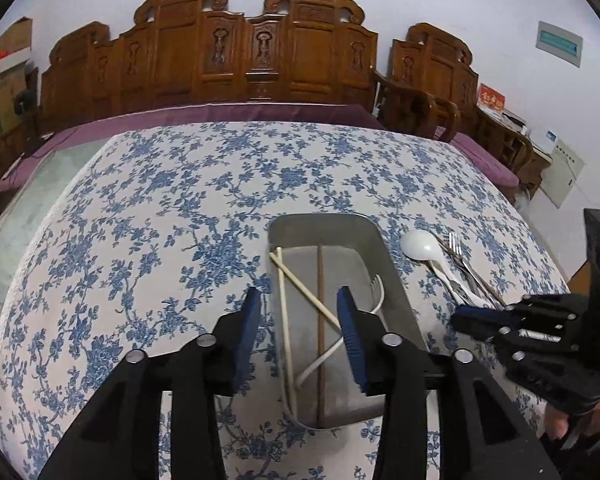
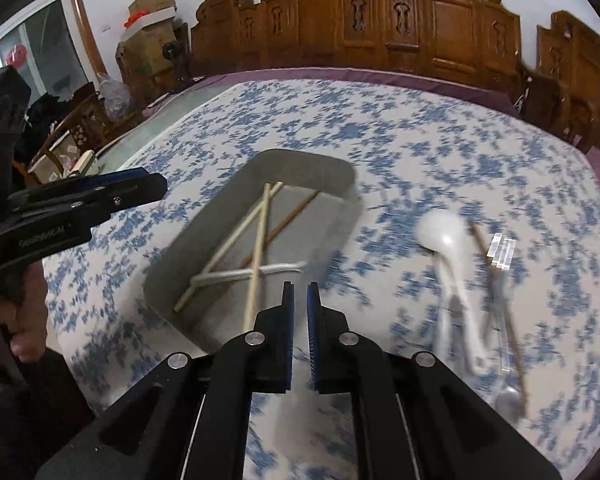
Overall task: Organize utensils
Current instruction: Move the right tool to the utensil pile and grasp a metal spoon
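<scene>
A grey metal tray (image 1: 328, 224) (image 2: 308, 160) lies on the floral tablecloth. It holds two pale chopsticks (image 1: 284, 320) (image 2: 236, 236), a brown chopstick (image 1: 321, 320) (image 2: 296, 212) and a white fork (image 1: 376, 292) (image 2: 240, 274). My left gripper (image 1: 298, 294) (image 2: 156, 190) hangs open over the tray's near end, its pads pressing on nothing. My right gripper (image 2: 300, 286) (image 1: 460, 314) is shut and empty, near the tray's right corner. To the right of the tray lie a white spoon (image 1: 420, 246) (image 2: 440, 236), a metal fork (image 1: 456, 244) and a brown chopstick (image 2: 496, 300), blurred in the right wrist view.
The blue floral tablecloth (image 1: 160, 200) covers the table, with bare glass (image 1: 40, 200) showing along its left side. Carved wooden benches (image 1: 260, 60) with purple cushions stand behind it. A hand (image 2: 24, 320) holds the left gripper.
</scene>
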The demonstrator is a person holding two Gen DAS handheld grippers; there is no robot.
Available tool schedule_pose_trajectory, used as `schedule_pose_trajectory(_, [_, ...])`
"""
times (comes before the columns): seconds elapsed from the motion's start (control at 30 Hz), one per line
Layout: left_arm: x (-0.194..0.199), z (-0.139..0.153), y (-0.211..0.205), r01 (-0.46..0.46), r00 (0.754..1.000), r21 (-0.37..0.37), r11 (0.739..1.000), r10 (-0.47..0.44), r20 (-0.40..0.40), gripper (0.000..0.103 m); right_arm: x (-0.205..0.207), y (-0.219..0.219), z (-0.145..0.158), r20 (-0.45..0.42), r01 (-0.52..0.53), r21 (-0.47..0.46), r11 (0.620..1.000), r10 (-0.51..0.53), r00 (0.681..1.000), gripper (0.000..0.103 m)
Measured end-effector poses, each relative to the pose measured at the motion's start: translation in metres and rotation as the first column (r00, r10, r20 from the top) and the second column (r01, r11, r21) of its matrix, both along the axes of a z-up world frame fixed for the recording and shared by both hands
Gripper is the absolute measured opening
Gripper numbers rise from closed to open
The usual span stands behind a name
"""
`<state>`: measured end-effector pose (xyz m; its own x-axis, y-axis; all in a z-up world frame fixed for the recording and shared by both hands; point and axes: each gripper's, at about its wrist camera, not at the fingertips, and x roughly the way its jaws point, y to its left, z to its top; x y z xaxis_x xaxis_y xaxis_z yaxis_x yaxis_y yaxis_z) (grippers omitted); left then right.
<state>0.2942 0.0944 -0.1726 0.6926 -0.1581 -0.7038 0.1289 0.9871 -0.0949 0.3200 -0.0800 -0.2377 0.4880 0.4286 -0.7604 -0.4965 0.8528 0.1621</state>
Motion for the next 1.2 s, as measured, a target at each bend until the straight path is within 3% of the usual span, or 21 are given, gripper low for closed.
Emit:
schedule_pose_trajectory(0.2, [-0.007, 0.002, -0.019, 0.049, 0.999, 0.01, 0.999, -0.049, 0.014, 0.044, -0.014, -0.042, 0.005, 0.013, 0.04, -0.009, 0.999, -0.04, 0.999, 0.009])
schedule_pose_trajectory(0.23, [-0.008, 0.002, -0.021, 0.055, 0.998, 0.01, 0.998, -0.055, 0.015, 0.046, -0.015, -0.047, 0.005, 0.015, 0.045, -0.01, 0.999, -0.045, 0.999, 0.009])
schedule_pose_trajectory(0.3, [-0.011, 0.003, -0.027, 0.066, 0.998, 0.012, 0.998, -0.066, 0.024, 0.062, -0.02, -0.058, 0.004, 0.021, 0.056, -0.022, 0.998, -0.055, 0.998, 0.009])
schedule_pose_trajectory(0.4, [-0.014, 0.002, -0.037, 0.084, 0.996, 0.01, 0.996, -0.085, 0.031, 0.073, -0.024, -0.071, -0.002, 0.025, 0.07, -0.054, 0.996, -0.069, 0.997, 0.009])
schedule_pose_trajectory(0.57, [-0.021, -0.006, -0.063, 0.126, 0.992, 0.025, 0.992, -0.127, 0.022, 0.083, -0.027, -0.089, -0.018, 0.011, 0.088, -0.098, 0.991, -0.088, 0.996, 0.015])
schedule_pose_trajectory(0.87, [-0.033, -0.016, -0.105, 0.208, 0.978, 0.04, 0.977, -0.209, 0.011, 0.087, -0.016, -0.11, -0.047, -0.033, 0.109, -0.154, 0.982, -0.115, 0.993, 0.021])
schedule_pose_trajectory(1.2, [-0.036, -0.024, -0.12, 0.234, 0.972, 0.037, 0.972, -0.234, -0.006, 0.087, 0.006, -0.101, -0.069, -0.117, 0.066, -0.208, 0.976, -0.092, 0.989, 0.022])
